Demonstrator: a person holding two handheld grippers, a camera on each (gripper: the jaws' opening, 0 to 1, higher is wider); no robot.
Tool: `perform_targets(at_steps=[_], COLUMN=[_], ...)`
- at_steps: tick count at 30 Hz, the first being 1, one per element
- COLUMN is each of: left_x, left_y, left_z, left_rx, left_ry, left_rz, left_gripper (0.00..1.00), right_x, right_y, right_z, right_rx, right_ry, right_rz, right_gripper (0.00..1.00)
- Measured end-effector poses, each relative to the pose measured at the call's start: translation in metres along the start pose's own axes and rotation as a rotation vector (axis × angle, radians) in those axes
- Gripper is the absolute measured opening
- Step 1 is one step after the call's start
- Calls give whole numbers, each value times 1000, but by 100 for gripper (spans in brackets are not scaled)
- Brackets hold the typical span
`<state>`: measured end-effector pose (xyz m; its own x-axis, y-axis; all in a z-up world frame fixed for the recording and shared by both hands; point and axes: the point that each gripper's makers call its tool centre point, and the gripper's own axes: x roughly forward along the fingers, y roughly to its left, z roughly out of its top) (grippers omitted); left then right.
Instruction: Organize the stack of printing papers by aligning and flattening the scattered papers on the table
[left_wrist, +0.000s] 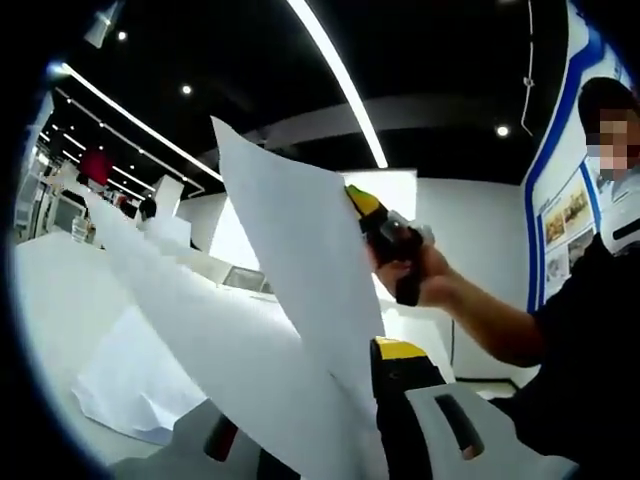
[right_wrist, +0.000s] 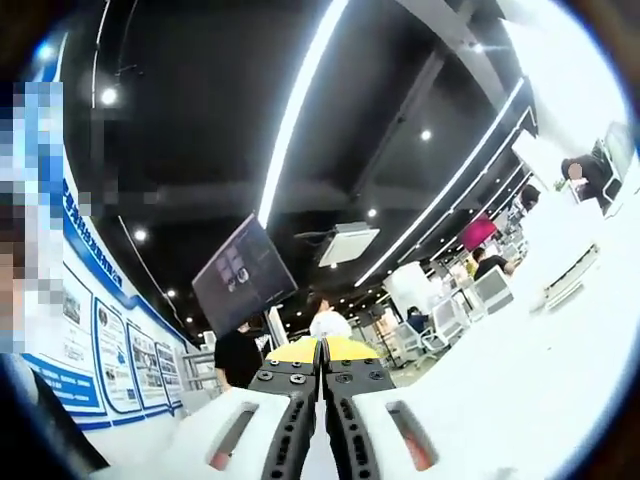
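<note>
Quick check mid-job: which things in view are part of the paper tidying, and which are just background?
Job:
raised paper sheets
papers on the table
left tongs
right tongs

Background:
hanging monitor
wall posters
ceiling light strip
people standing behind

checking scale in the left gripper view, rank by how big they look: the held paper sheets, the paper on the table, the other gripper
1. held paper sheets, though nearness to the camera inflates them
2. paper on the table
3. right gripper, smallest

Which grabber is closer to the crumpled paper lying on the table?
Left. The left gripper rides just above the crumpled paper on the table. The right gripper is raised well above it, farther off.
</note>
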<state>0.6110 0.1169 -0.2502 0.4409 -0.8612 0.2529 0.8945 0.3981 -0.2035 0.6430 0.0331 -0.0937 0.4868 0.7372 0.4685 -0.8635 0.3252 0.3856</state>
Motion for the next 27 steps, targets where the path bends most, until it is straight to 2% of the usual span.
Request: perform_targets(at_steps=[18, 27], left_x=[-1, 0], left_y=[0, 1], left_z=[3, 3], left_rx=[-4, -6], left_ry=[-9, -8], left_rz=[-4, -3], left_gripper=[26, 27], right_x=[21, 31], right_y=[-21, -21], right_z=[-13, -21], right_rx=[77, 99], right_ry=[22, 39], right_rz=[21, 38], right_gripper=[0, 0])
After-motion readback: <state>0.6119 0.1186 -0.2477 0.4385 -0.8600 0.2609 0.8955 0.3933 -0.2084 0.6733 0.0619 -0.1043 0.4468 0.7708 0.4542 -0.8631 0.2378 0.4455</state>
